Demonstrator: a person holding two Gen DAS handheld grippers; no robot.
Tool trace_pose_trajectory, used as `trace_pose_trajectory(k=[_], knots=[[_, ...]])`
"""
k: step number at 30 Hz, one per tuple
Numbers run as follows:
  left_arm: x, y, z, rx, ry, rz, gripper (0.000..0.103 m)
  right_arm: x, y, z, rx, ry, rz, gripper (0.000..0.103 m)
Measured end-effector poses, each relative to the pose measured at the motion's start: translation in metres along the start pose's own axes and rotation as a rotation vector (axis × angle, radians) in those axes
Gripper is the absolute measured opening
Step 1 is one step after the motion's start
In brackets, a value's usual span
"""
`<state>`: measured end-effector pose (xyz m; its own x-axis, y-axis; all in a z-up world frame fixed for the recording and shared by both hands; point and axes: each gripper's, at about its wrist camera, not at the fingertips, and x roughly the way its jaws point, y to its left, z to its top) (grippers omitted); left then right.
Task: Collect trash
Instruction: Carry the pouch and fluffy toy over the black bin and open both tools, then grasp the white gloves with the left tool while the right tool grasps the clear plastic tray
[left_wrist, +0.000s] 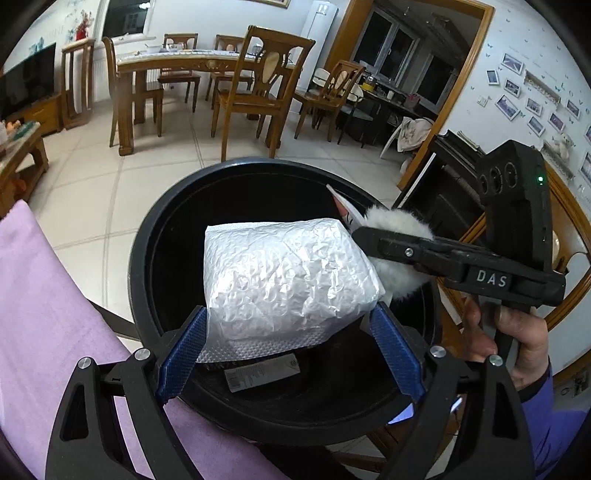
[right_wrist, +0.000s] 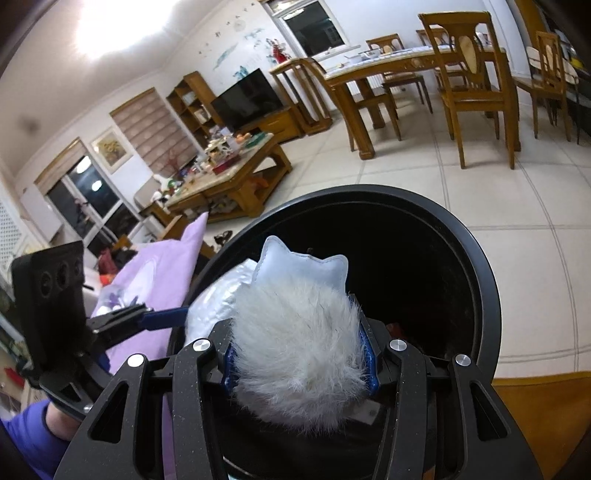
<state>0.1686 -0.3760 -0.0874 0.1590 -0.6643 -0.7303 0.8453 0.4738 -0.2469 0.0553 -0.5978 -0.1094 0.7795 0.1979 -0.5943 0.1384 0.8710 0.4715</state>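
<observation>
A black round trash bin (left_wrist: 155, 236) stands open below both grippers; it also shows in the right wrist view (right_wrist: 476, 266). My left gripper (left_wrist: 288, 347) is shut on a silver bubble-wrap packet (left_wrist: 288, 273) and holds it over the bin's mouth. My right gripper (right_wrist: 299, 354) is shut on a white furry thing (right_wrist: 299, 350) with a pale blue star-shaped backing (right_wrist: 299, 266), also over the bin, right of the packet. In the left wrist view the furry thing (left_wrist: 399, 221) sits in the right gripper's fingers (left_wrist: 388, 245). A flat grey wrapper (left_wrist: 262, 373) lies inside the bin.
A purple cloth (left_wrist: 48, 295) lies left of the bin. Beyond are a tiled floor (left_wrist: 147, 177), a wooden dining table (left_wrist: 177, 62) with chairs (left_wrist: 258, 92), a cluttered coffee table (right_wrist: 229, 166) and a TV (right_wrist: 247, 98). Wooden furniture (left_wrist: 565, 258) stands at the right.
</observation>
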Motion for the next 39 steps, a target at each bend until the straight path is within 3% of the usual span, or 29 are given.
trace_pose_trajectory(k=[7,10,14,23,30,39], knots=[[0.002,-0.004,0.001,0.006,0.015,0.019,0.09,0.003,0.002,-0.004,0.009,0.008,-0.011,0.052],[-0.003,-0.009,-0.001,0.025,0.005,0.041,0.097,0.002,0.007,-0.003,0.008,0.0,-0.018,0.064],[-0.016,-0.018,-0.005,0.066,-0.014,0.083,0.098,-0.003,0.01,-0.002,0.005,-0.026,-0.028,0.078],[-0.073,-0.018,-0.022,0.08,-0.1,0.132,0.098,-0.012,0.038,0.005,-0.013,-0.066,0.017,0.078],[-0.128,0.017,-0.044,0.029,-0.156,0.198,0.098,0.02,0.12,0.008,-0.135,-0.013,0.079,0.078],[-0.221,0.131,-0.103,-0.186,-0.23,0.39,0.098,0.086,0.264,0.005,-0.367,0.09,0.248,0.078]])
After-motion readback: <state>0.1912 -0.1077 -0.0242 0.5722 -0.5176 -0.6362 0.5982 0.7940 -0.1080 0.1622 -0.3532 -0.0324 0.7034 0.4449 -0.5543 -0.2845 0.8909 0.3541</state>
